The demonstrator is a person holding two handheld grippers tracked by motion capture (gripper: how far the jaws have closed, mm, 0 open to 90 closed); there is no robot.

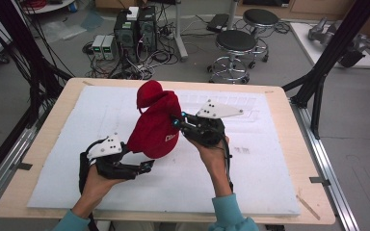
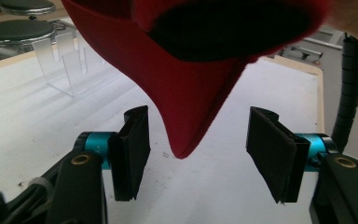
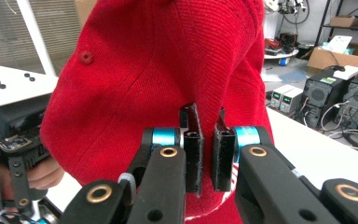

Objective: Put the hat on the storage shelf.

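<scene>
White foam sheeting covers the wooden tabletop at the frame's centre, with stools and computer towers on the workshop floor along the top edge. A red cap hangs above the sheet at mid-frame, pinched at its right edge by the right hand-held gripper, whose jaws are clamped tight on the fabric. At lower left the left hand-held gripper sits beneath the cap's lower edge; in its own view its jaws stand partly apart on either side of the hanging brim tip, not touching it.
</scene>
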